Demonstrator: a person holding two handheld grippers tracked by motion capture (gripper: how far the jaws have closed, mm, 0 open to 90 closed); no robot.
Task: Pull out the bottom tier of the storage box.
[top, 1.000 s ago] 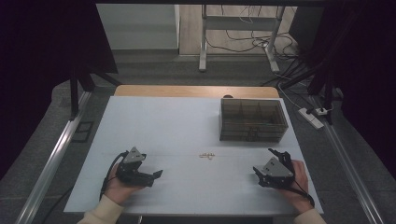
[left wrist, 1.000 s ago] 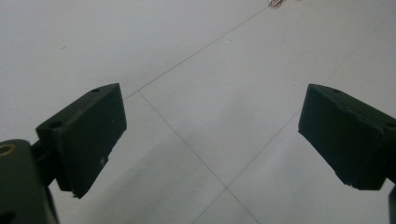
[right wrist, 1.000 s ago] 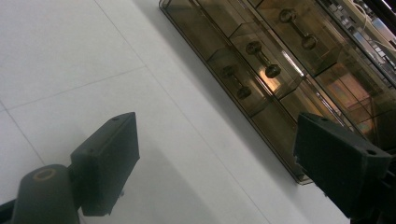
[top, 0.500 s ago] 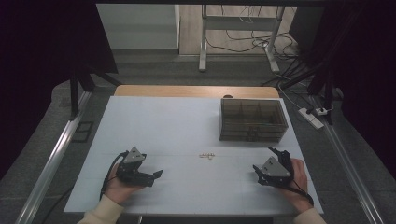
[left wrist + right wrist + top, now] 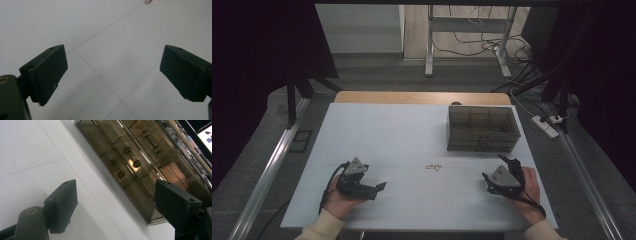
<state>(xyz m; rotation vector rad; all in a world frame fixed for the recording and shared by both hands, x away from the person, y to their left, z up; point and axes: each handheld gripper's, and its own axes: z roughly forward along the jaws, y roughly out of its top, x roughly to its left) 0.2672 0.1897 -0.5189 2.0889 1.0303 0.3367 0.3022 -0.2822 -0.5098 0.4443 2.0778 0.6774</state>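
A brown see-through box (image 5: 482,129) with several compartments stands at the back right of the white table (image 5: 387,130). In the right gripper view the box (image 5: 130,152) runs across the top, with small metal pieces inside it. A few small pale parts (image 5: 434,166) lie at the table's middle, between the hands, and they show at the top edge of the left gripper view (image 5: 148,1). My left gripper (image 5: 375,190) rests near the front left, open, with bare table between its jaws (image 5: 113,72). My right gripper (image 5: 498,169) sits at the front right, open and aimed at the box (image 5: 117,205).
A wooden strip (image 5: 422,98) borders the table's far edge. Metal rails (image 5: 272,165) run along both sides. Beyond the table are a desk frame and cables on the floor (image 5: 467,45), and a power strip (image 5: 544,126) lies to the right.
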